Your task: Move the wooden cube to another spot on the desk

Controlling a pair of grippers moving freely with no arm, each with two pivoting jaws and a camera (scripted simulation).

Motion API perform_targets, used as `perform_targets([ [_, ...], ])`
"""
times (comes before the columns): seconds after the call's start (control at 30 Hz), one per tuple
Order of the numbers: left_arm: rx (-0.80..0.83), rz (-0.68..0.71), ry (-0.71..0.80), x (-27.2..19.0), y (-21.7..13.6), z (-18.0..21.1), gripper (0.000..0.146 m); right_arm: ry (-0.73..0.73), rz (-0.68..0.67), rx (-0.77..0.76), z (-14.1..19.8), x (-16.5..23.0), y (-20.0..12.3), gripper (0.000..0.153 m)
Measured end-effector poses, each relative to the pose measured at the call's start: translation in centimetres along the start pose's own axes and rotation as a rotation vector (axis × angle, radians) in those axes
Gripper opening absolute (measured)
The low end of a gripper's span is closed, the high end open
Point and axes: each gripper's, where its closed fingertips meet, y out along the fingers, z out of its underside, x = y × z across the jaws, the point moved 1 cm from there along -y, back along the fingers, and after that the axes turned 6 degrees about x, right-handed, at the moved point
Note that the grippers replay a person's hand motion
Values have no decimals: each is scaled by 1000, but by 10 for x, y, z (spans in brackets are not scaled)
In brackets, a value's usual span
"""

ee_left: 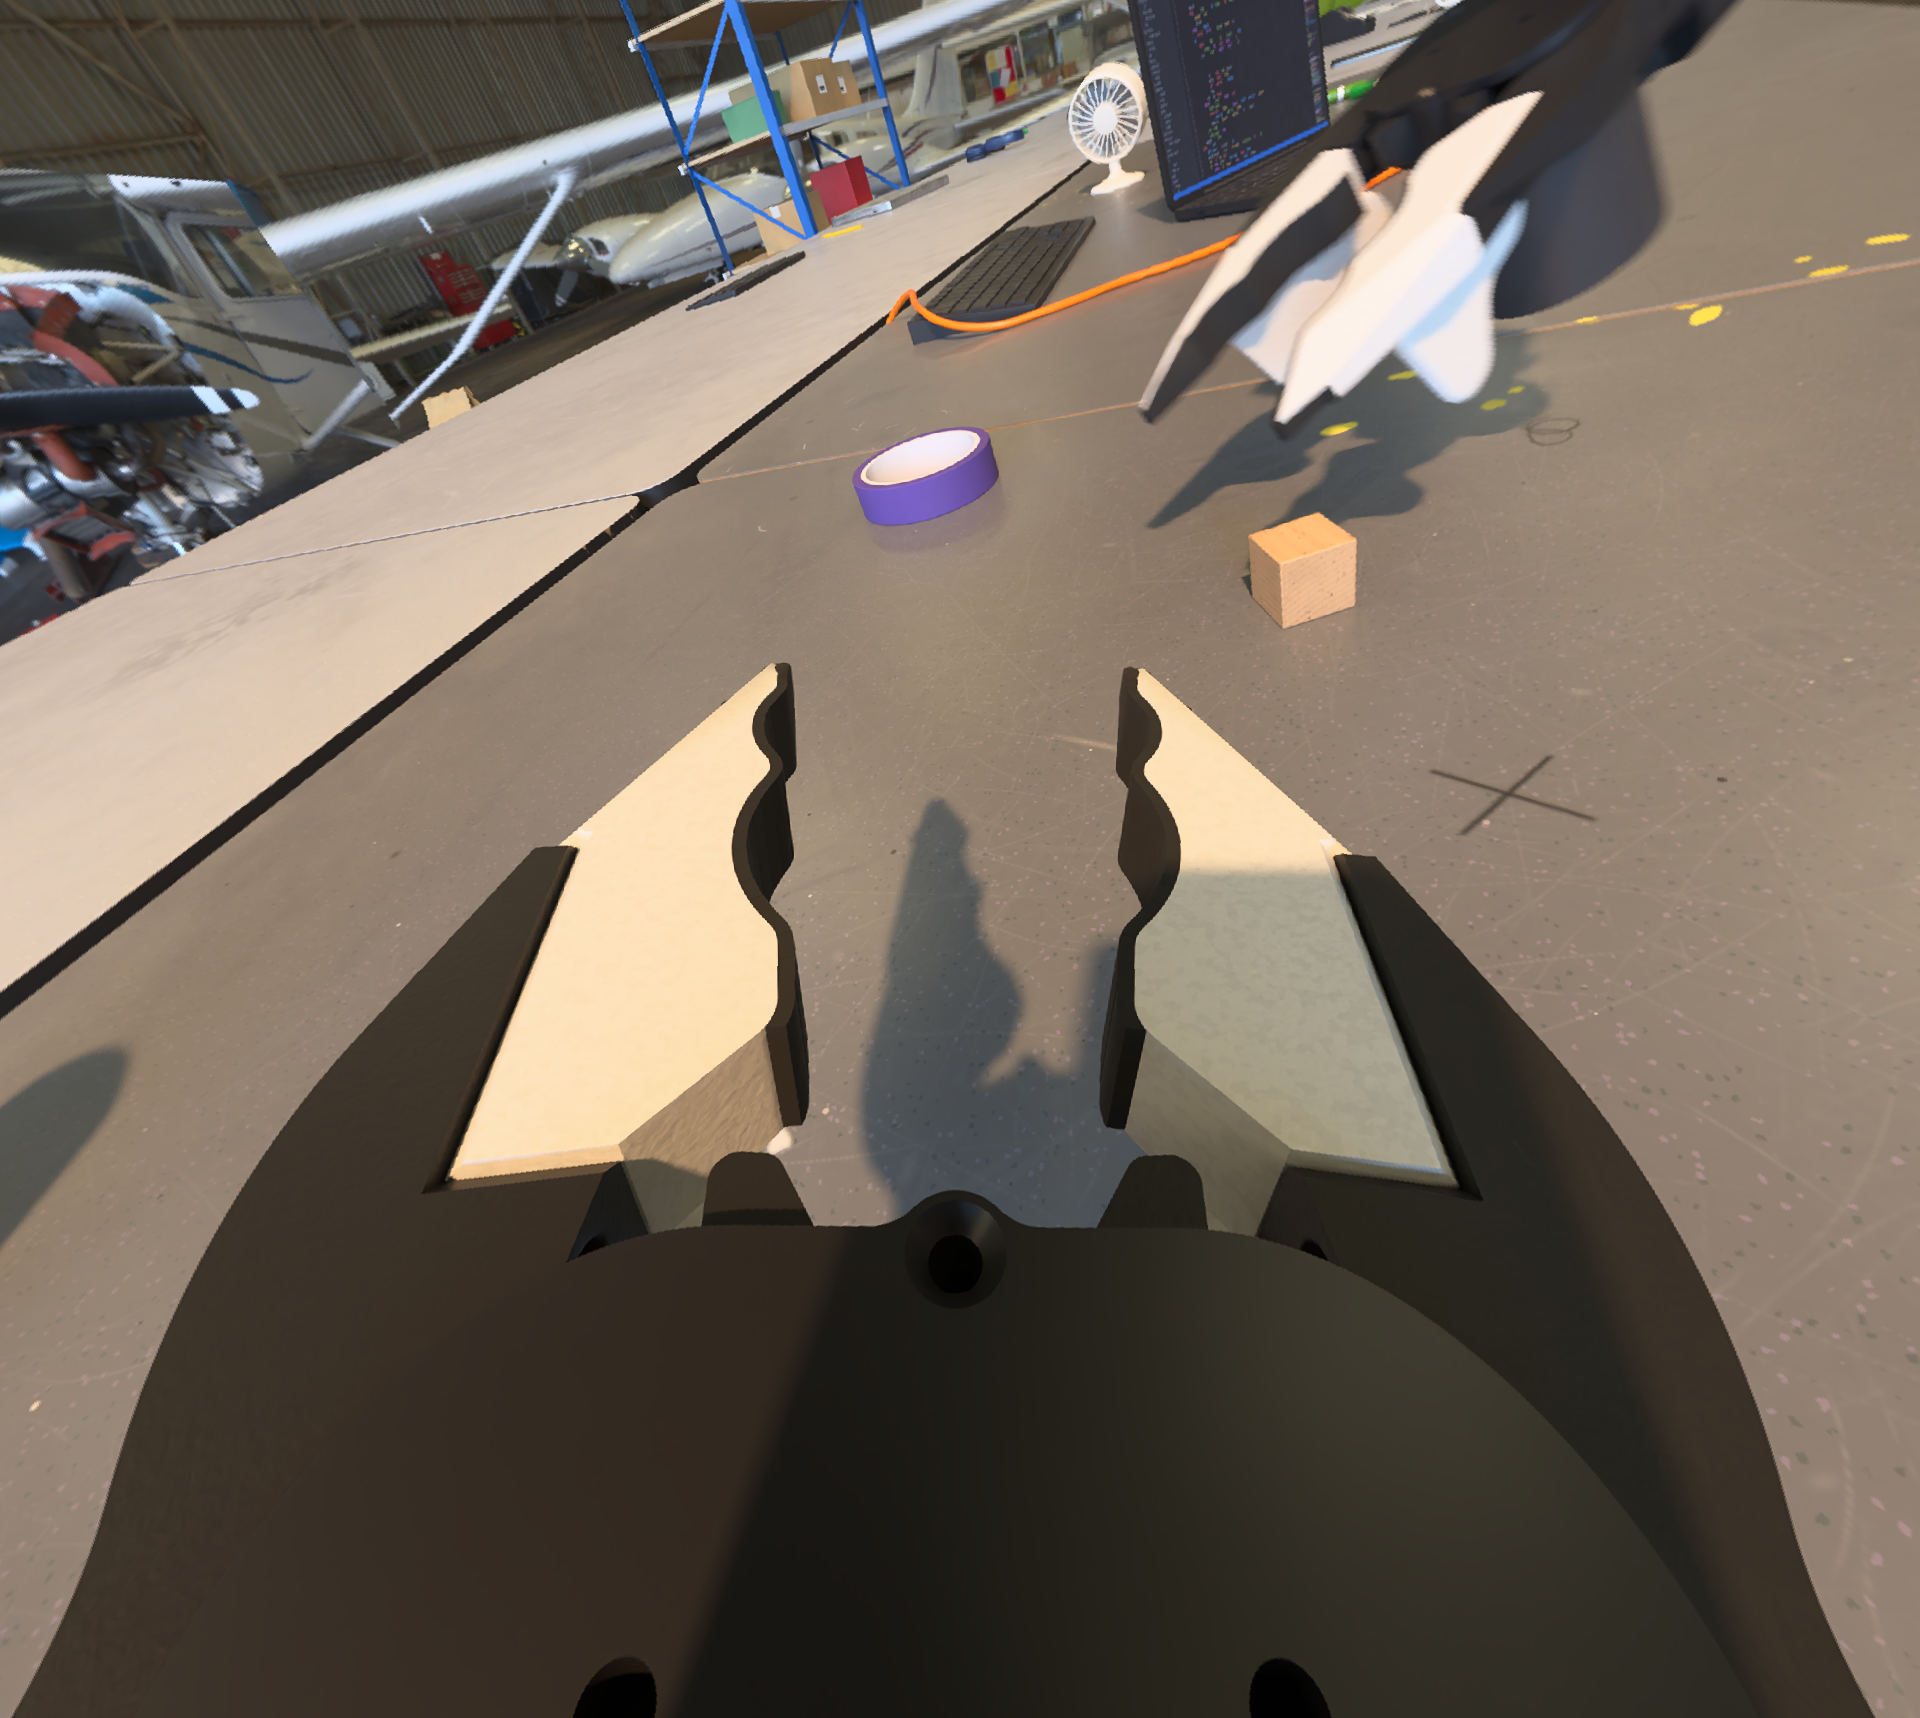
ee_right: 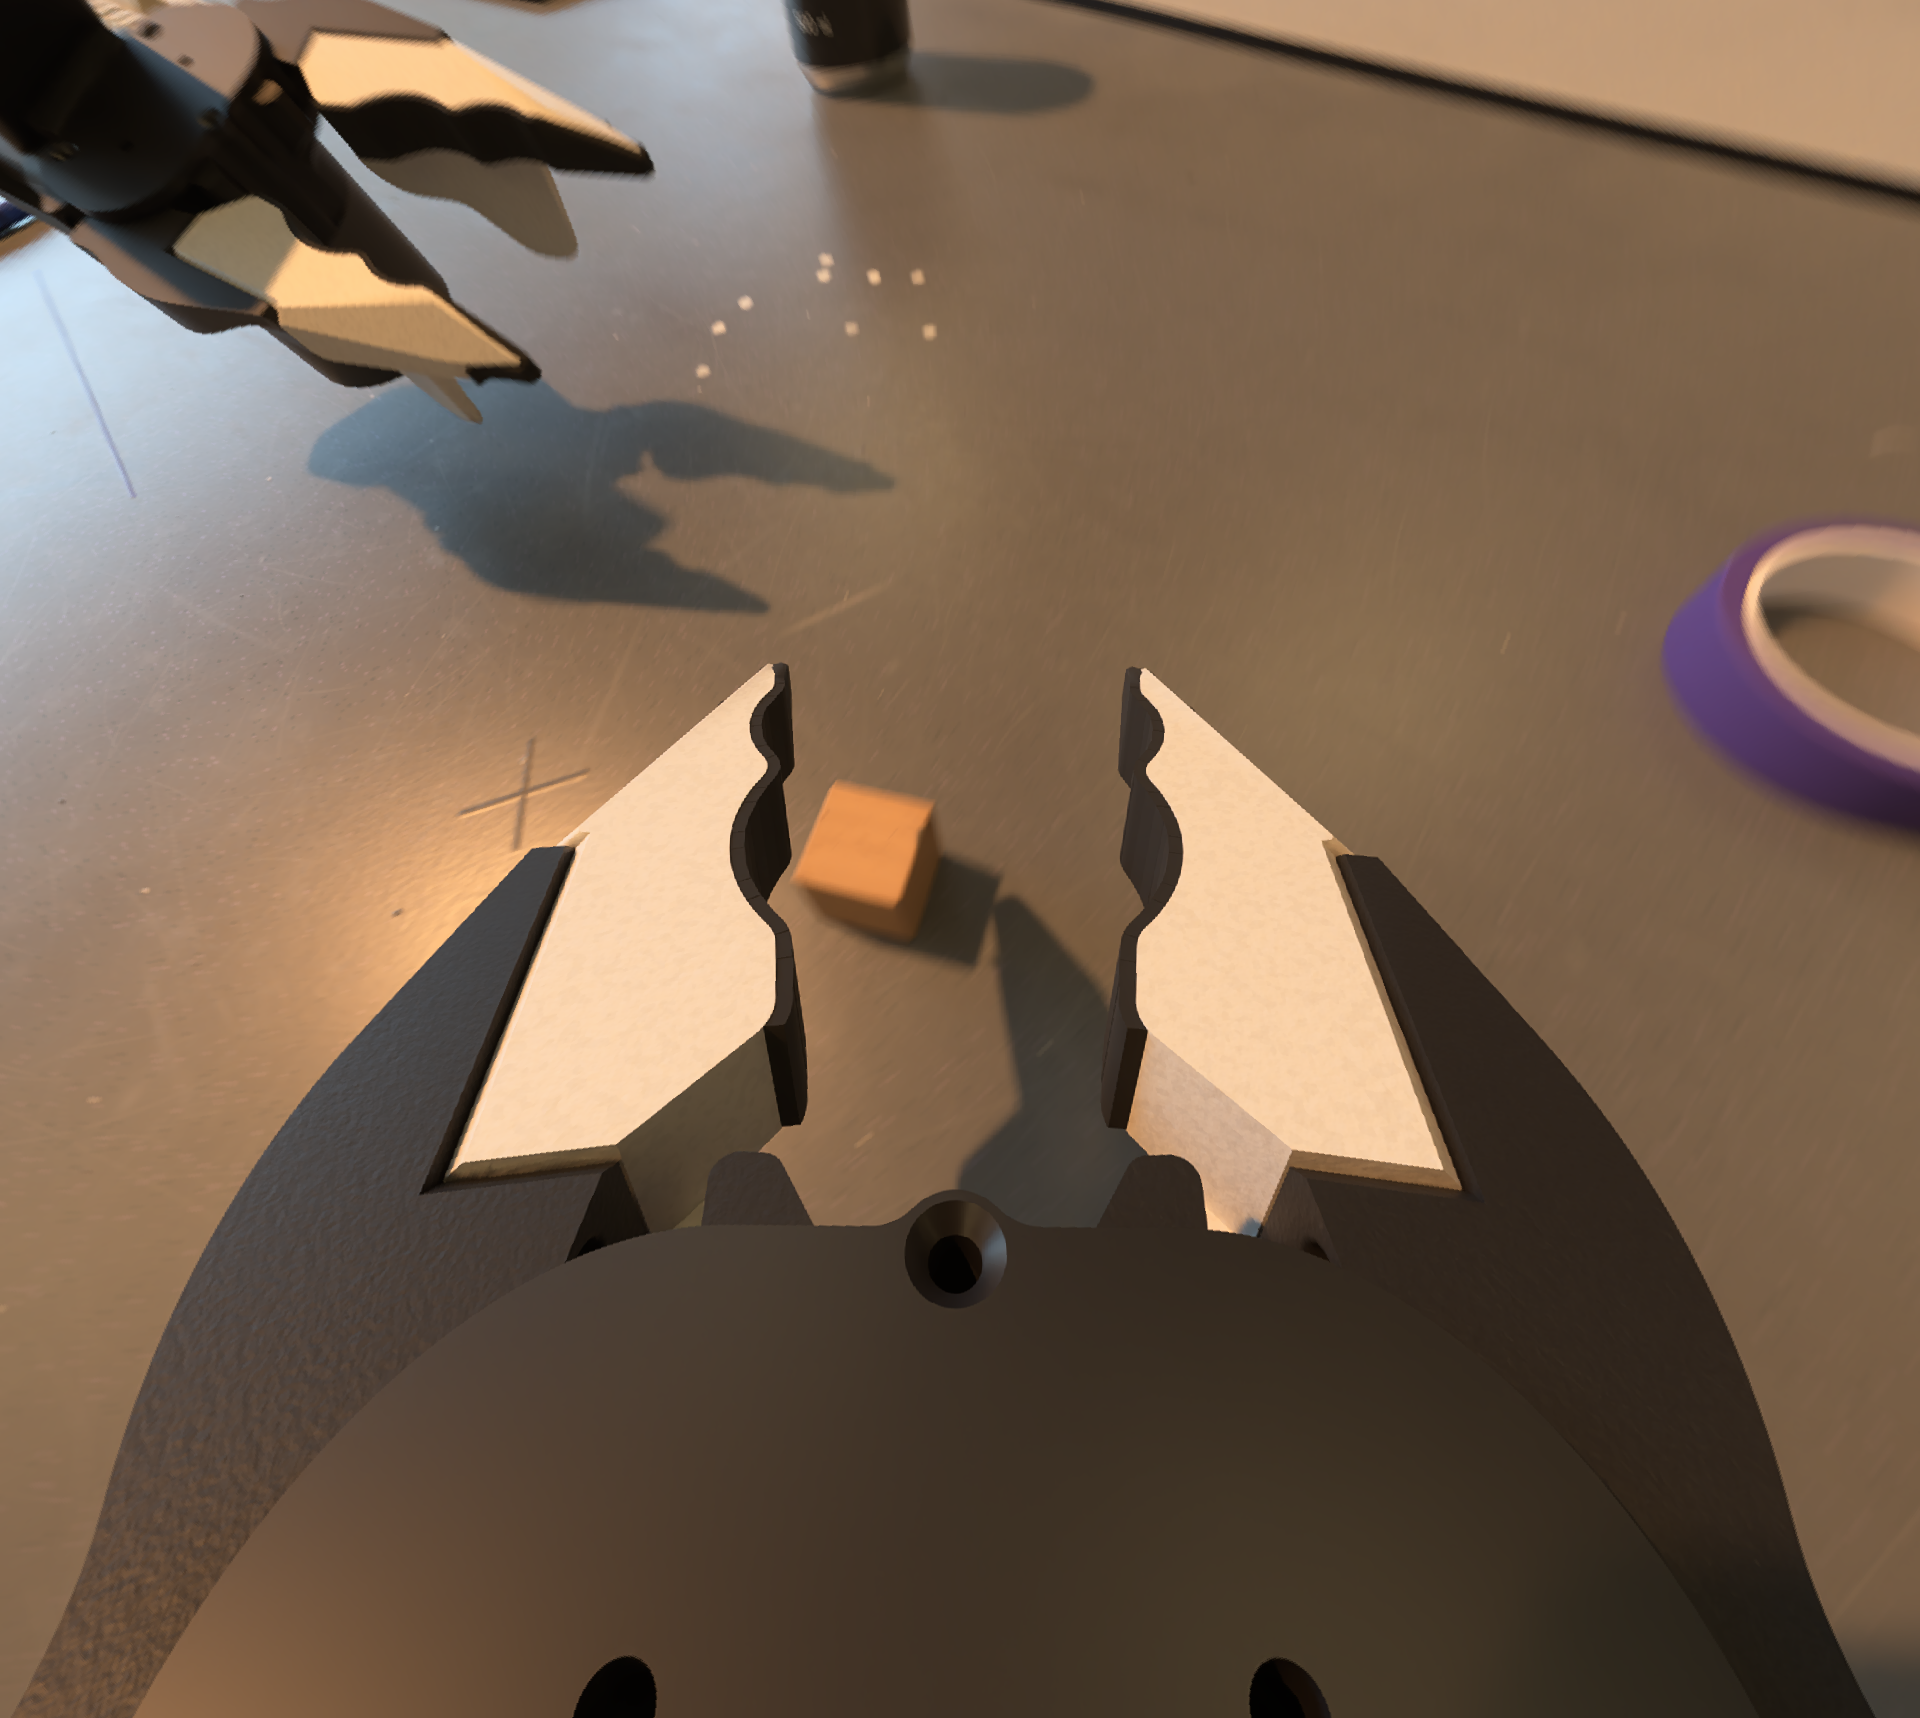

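While my right tool (ee_right: 956,681) hovered spread above the wooden cube (ee_right: 871,856) on the tabletop (ee_right: 1351,380), my left tool (ee_left: 956,681) hung spread, apart.

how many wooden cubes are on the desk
1. The wooden cube sits on the desk below the open right claw, ahead and right of the left claw. None other shows in either view.
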Motion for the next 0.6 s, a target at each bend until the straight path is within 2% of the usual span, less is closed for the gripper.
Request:
perform_targets([
  [0.07,7,-6,14,-1,1,0,63,79,63,45,20,13,-4,64],
  [0.17,-2,-10,13,-1,0,0,63,82,173,152,38,19,-1,61],
  [0.3,-10,-10,17,-1,-1,-1,63,136,169,252,39,26,10,59],
  [0.5,16,-8,63,-6,1,1,63,62,305,460,50,21,17,59],
  [0.6,16,-7,69,-7,1,1,63,70,312,532,56,21,20,47],
])
